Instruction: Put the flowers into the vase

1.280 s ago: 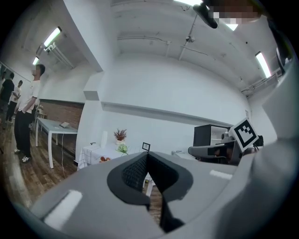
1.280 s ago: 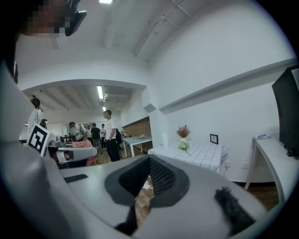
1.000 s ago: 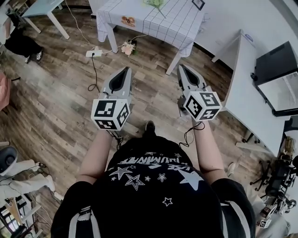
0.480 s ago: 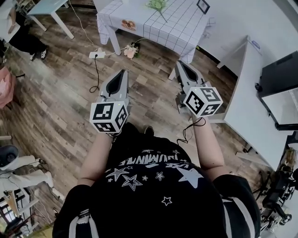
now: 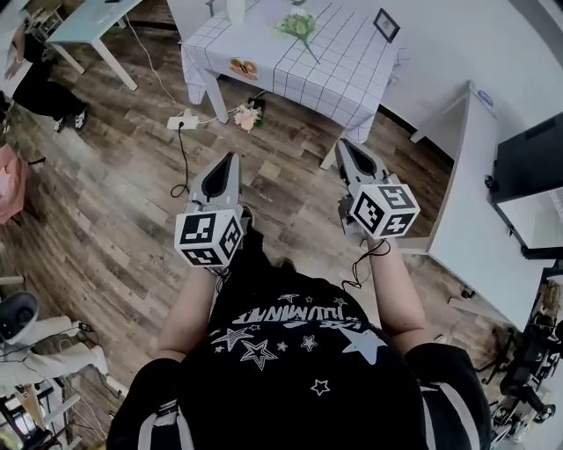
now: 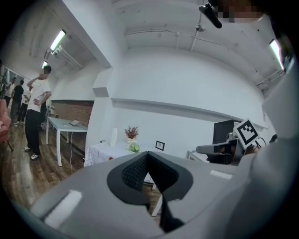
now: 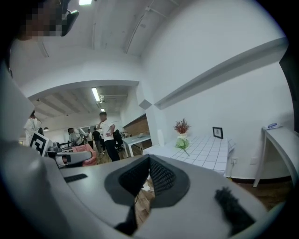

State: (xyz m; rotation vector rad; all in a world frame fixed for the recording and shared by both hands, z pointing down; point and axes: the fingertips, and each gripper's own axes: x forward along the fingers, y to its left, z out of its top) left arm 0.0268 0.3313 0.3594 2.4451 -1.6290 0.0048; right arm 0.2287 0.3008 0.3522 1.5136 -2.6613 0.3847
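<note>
A table with a white checked cloth stands ahead of me. On it lie a green flower bunch and an orange flower; a tall white vase stands at its far edge. A pink flower lies on the floor by the table leg. My left gripper and right gripper are held over the floor short of the table, both shut and empty. The left gripper view shows its shut tips, the green bunch and a pot of red flowers. The right gripper view shows shut tips and the green bunch.
A small picture frame stands on the cloth's right side. A power strip and cable lie on the wooden floor to the left. A white desk runs along the right. Several people stand by tables farther back.
I have stepped closer to the checked table, so more of its top shows. Both grippers came forward with me and stayed shut.
</note>
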